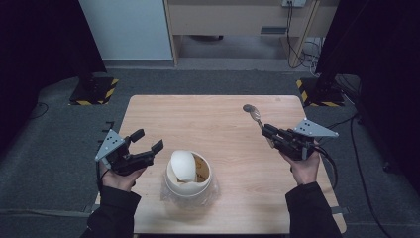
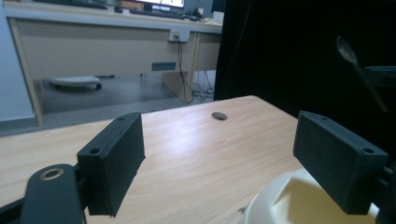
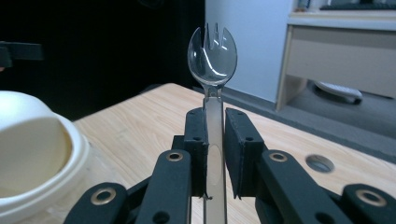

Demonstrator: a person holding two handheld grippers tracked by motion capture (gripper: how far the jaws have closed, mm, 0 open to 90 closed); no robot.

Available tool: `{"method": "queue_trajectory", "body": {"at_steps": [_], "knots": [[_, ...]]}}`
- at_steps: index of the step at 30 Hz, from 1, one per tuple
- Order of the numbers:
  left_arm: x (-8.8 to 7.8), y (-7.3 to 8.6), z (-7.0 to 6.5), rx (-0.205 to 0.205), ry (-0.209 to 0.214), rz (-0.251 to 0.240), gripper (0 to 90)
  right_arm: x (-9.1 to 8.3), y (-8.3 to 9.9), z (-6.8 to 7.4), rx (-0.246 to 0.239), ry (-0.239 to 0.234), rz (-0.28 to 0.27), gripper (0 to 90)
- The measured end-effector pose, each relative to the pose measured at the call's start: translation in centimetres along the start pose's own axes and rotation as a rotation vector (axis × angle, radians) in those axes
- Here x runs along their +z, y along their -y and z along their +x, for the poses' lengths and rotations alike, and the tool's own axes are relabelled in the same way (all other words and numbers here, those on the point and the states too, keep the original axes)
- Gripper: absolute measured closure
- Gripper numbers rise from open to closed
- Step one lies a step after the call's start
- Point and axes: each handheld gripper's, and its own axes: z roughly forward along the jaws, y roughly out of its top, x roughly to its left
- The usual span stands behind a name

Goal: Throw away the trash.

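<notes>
One wooden worktop (image 1: 233, 144) carries one cream round container (image 1: 188, 174) near its front edge, with one white lid (image 1: 183, 165) tilted in its mouth. There is one clear plastic spork (image 3: 213, 51). Two grippers are present: the left gripper (image 1: 148, 140) and the right gripper (image 1: 265, 129). One round hole (image 2: 219, 115) is in the worktop near a far corner.

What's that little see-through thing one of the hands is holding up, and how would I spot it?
Start at the wooden table and go to its right side, where the right gripper is. Clamped between its black jaws is a clear plastic spork, with a spoon bowl ending in short tines, unlike the opaque cream bowl.
</notes>
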Motion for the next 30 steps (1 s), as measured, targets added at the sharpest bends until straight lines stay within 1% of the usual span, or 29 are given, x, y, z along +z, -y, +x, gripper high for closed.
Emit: {"method": "queue_trajectory", "body": {"at_steps": [1,2,3,5,7,8,10,11,12,13,14,15,20,21,22,24,26,28,30], "knots": [[0.2,-0.6,-0.5,0.004,0.013,-0.017,15.8,0.0,-0.1,0.2,-0.003,-0.004,-0.003,79.6],[0.2,-0.6,-0.5,0.004,0.013,-0.017,15.8,0.0,-0.1,0.2,-0.003,-0.004,-0.003,79.6],[0.3,-1.0,-0.9,0.005,0.022,-0.025,15.9,0.0,-0.5,0.6,-0.01,-0.018,-0.015,79.7],[0.6,-1.5,-1.5,0.014,0.033,-0.026,15.9,0.0,-0.6,0.7,-0.013,-0.022,-0.02,79.7],[0.9,-2.1,-2.2,0.026,0.047,-0.032,16.1,-0.1,-0.8,1.0,-0.01,-0.034,-0.034,79.7],[1.0,-2.3,-2.6,0.032,0.054,-0.035,16.3,-0.1,-1.1,1.4,-0.017,-0.042,-0.041,79.6],[1.4,-2.8,-3.2,0.036,0.07,-0.043,16.5,-0.2,-1.2,1.5,-0.021,-0.046,-0.046,79.7],[1.6,-3.1,-3.6,0.036,0.077,-0.045,16.8,-0.2,-1.4,1.9,-0.024,-0.054,-0.054,79.7],[1.8,-3.2,-3.9,0.036,0.083,-0.045,16.8,-0.2,-1.4,1.9,-0.024,-0.054,-0.054,79.7],[2.0,-3.4,-4.2,0.041,0.09,-0.045,17.1,-0.1,-1.6,2.3,-0.027,-0.068,-0.061,79.7],[2.4,-3.6,-4.6,0.041,0.1,-0.048,17.3,0.0,-1.6,2.4,-0.032,-0.069,-0.059,79.6],[2.4,-3.6,-4.6,0.041,0.1,-0.048,17.4,0.1,-1.7,2.6,-0.035,-0.073,-0.061,79.7],[3.3,-3.9,-5.8,0.036,0.12,-0.052,18.6,0.4,-1.8,3.2,-0.046,-0.092,-0.064,79.6],[3.5,-4.0,-6.0,0.034,0.124,-0.053,19.2,0.5,-1.8,3.5,-0.037,-0.11,-0.074,79.6],[3.6,-4.1,-6.3,0.032,0.129,-0.054,19.7,0.5,-1.8,3.6,-0.028,-0.115,-0.077,79.7],[3.9,-4.4,-6.8,0.031,0.139,-0.054,20.0,0.6,-1.7,3.7,-0.029,-0.118,-0.075,79.7],[4.1,-4.6,-7.4,0.031,0.148,-0.052,20.9,0.8,-1.7,4.0,-0.038,-0.124,-0.069,79.7],[4.2,-4.8,-7.8,0.029,0.152,-0.05,21.8,1.1,-1.7,4.7,-0.045,-0.141,-0.069,79.6],[4.4,-5.0,-8.2,0.028,0.158,-0.052,22.3,1.1,-1.8,4.9,-0.049,-0.148,-0.071,79.7]]}}
